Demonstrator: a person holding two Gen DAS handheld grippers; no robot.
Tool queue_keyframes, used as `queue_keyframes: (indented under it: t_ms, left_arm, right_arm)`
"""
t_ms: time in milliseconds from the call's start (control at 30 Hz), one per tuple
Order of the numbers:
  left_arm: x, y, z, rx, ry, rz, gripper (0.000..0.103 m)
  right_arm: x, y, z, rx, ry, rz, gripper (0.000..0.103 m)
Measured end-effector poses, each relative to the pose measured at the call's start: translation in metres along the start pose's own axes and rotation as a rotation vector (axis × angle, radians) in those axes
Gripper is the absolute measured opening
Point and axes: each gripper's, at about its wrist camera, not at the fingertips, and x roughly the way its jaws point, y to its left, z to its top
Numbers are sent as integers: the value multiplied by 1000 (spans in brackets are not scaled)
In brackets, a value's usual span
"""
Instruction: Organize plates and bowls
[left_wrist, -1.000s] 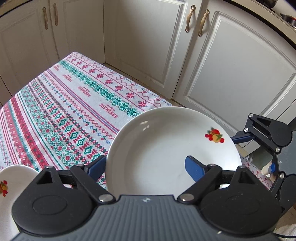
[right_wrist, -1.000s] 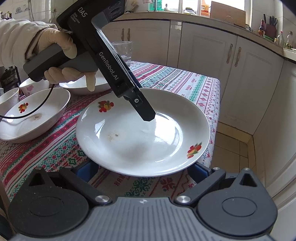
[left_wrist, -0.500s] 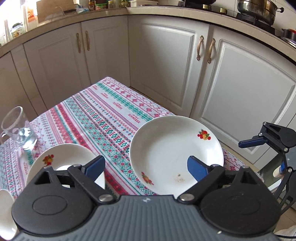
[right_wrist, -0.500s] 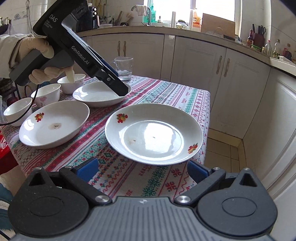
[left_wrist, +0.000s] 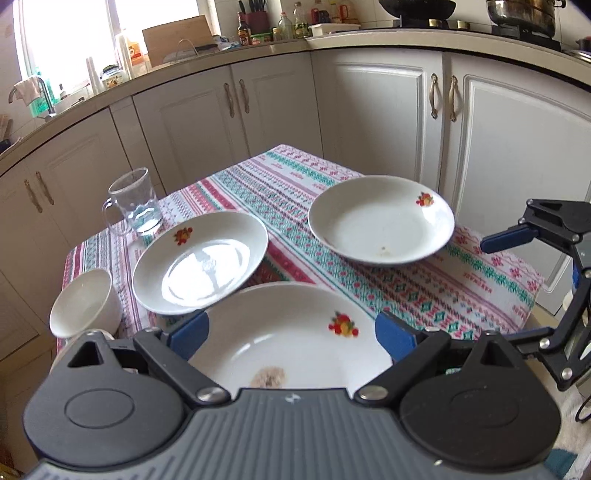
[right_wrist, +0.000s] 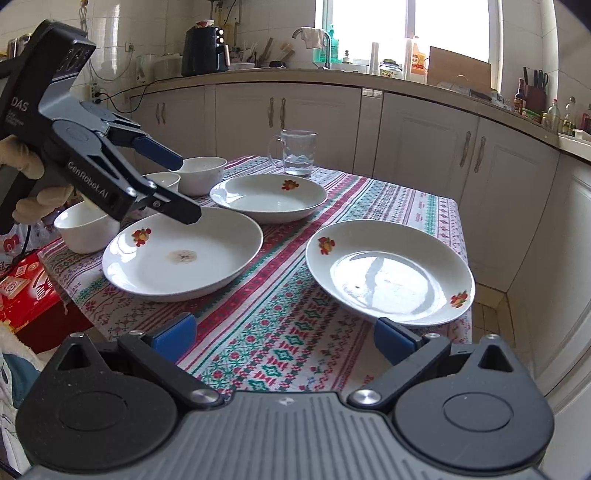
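Observation:
Three white plates with fruit motifs lie on the patterned tablecloth (right_wrist: 258, 295). A stained plate (right_wrist: 181, 258) is at the left, a second plate (right_wrist: 269, 199) behind it, and a third plate (right_wrist: 388, 273) sits alone at the right corner. My left gripper (right_wrist: 186, 188) hovers over the stained plate's (left_wrist: 295, 350) far-left rim. Its jaws are opening and its pads touch nothing. My right gripper (right_wrist: 284, 334) stands open above the cloth near the front edge, between the stained plate and the right plate, with nothing between its fingers. Three white bowls (right_wrist: 201, 173) cluster at the far left.
A glass mug (right_wrist: 297, 151) with some water stands at the back of the table. A red box (right_wrist: 22, 291) sits below the table's left edge. White cabinets (right_wrist: 424, 147) close in behind and to the right. The right plate slightly overhangs the table edge.
The left gripper let go of the right plate, drew back and swung left over the stained plate, jaws widening. The right gripper backed away, so more of the table shows.

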Motion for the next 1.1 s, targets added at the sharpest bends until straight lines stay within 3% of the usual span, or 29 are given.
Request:
queue_keyframes:
  t_ms: [233,533,1100]
  left_arm:
    - [-7,7,-38,-142,53,-10,96]
    - [-11,21,-45,-130,53,9,96]
    - [17,60,-26,-102,164,-31,96]
  right_arm:
    - [16,21,-11,26,17,66,103]
    - [45,50,-2,-32,51,117,103]
    - [79,60,6,-121,108,169,103]
